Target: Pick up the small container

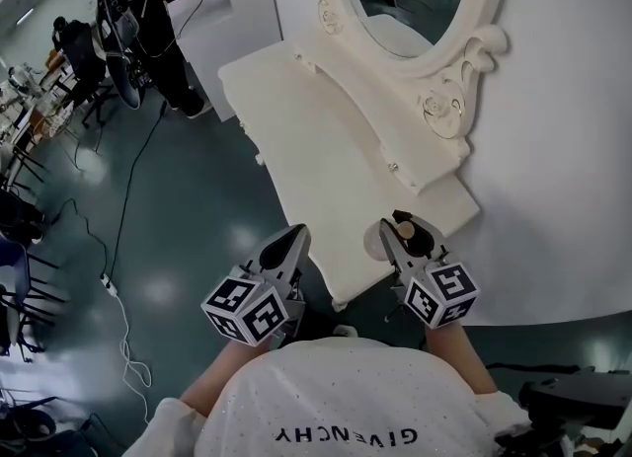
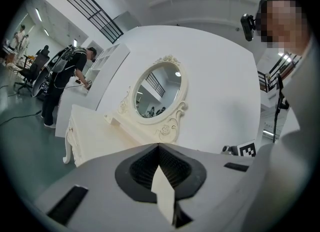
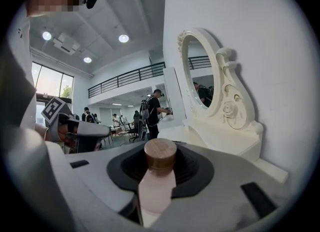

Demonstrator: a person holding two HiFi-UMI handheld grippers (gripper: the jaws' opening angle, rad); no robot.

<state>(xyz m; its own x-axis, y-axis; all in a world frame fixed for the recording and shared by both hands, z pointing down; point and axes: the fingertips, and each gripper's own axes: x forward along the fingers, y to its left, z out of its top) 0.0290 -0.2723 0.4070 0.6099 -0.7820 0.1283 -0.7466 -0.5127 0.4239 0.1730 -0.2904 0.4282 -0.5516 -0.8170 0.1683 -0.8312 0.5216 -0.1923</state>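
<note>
The small container (image 3: 159, 183) is a pale pink bottle with a round wooden cap (image 3: 160, 154). My right gripper (image 3: 160, 158) is shut on it, and the cap stands out past the fingertips. In the head view the container (image 1: 405, 231) and right gripper (image 1: 400, 240) hover over the near right end of the cream dressing table (image 1: 326, 149). My left gripper (image 1: 286, 246) is just off the table's near edge. Its jaws meet at the tips (image 2: 159, 148) with nothing held.
An oval mirror (image 1: 405, 1) in a carved frame stands at the table's back against a white wall (image 1: 553, 149). A person (image 1: 148, 11) works at a white cabinet far left. A cable (image 1: 118, 238) trails over the dark floor, and chairs (image 1: 20, 218) line the left edge.
</note>
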